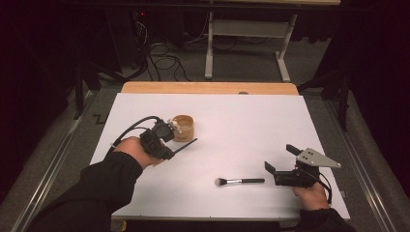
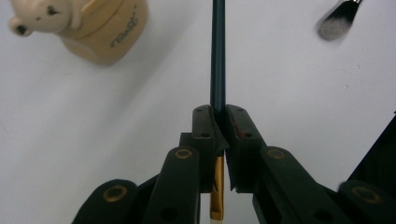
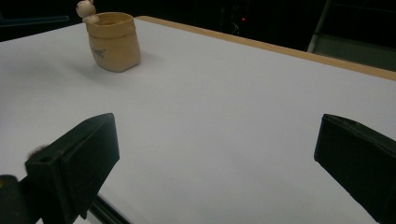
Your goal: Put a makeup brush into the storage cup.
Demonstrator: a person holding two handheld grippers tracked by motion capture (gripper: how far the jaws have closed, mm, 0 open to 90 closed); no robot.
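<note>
My left gripper (image 1: 168,151) (image 2: 218,113) is shut on a thin brush; its dark handle (image 2: 217,60) (image 1: 186,145) sticks out past the jaws and its gold ferrule (image 2: 216,196) shows below them. It hovers just left of a tan cup with a small bear figure on its rim (image 1: 183,127) (image 2: 105,28) (image 3: 113,42). A second brush with a fluffy head and black handle (image 1: 239,181) lies flat on the white table top (image 1: 241,125); its bristles (image 2: 337,21) show in the left gripper view. My right gripper (image 1: 280,158) (image 3: 219,154) is open, with nothing between its jaws, just right of that brush's handle end.
A wooden edge (image 1: 208,87) runs along the far side of the table. Beyond it stand a white table frame (image 1: 249,43) and cables on the floor (image 1: 162,60). A person's dark sleeves come in from the bottom.
</note>
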